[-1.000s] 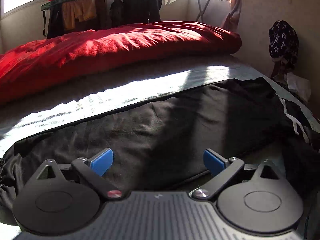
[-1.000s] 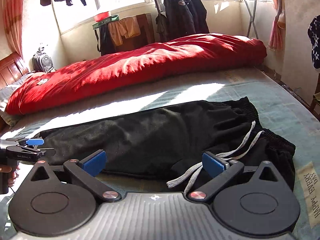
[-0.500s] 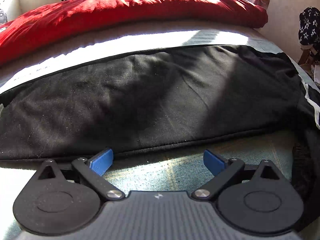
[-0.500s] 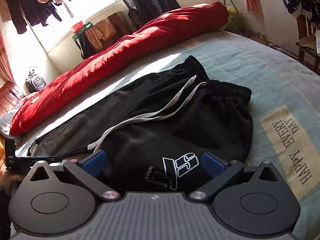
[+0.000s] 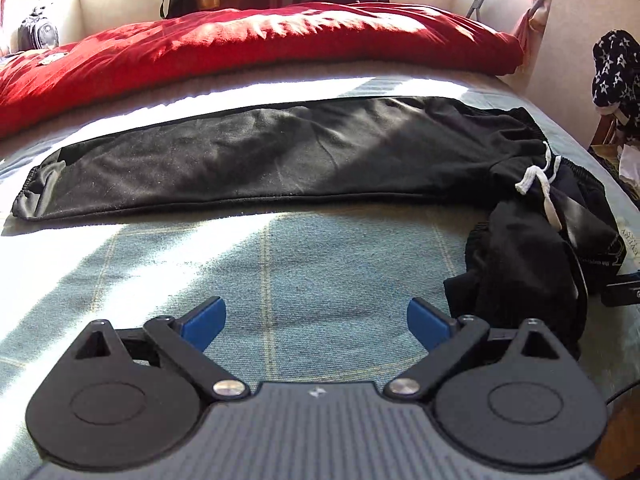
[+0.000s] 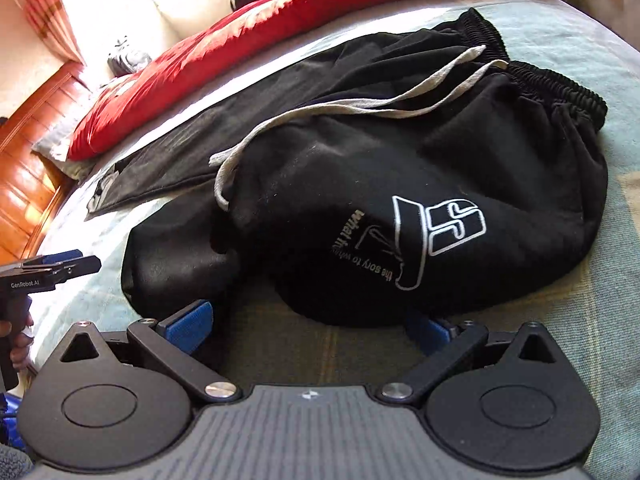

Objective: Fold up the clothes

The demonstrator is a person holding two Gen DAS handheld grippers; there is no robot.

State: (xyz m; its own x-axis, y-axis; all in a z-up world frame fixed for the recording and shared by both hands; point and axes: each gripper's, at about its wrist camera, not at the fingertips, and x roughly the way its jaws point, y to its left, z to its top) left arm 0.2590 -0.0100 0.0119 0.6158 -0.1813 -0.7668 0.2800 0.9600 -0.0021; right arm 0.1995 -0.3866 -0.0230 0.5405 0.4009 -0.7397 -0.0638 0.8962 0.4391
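Black sweatpants (image 5: 280,160) lie across the bed, one leg stretched flat to the left, the waist end bunched at the right (image 5: 528,256) with a white drawstring (image 5: 540,184). My left gripper (image 5: 314,320) hovers open over bare sheet, a little short of the leg. In the right wrist view the bunched waist part (image 6: 400,200) carries a white logo (image 6: 436,236) and the grey-white drawstring (image 6: 340,108). My right gripper (image 6: 308,324) is open with its blue pads right at the near fold of that cloth. The left gripper (image 6: 52,268) shows at the left edge, held by a hand.
A red duvet (image 5: 260,44) runs along the far side of the pale checked bed sheet (image 5: 300,272). A wooden headboard (image 6: 28,168) stands at the left. Clothes hang on a rack by the window; a star-patterned garment (image 5: 616,64) hangs at the right.
My left gripper has pulled back from the trouser leg, leaving bare sheet before it. My right gripper has dropped closer to the bunched waist end, its pads now at the fold.
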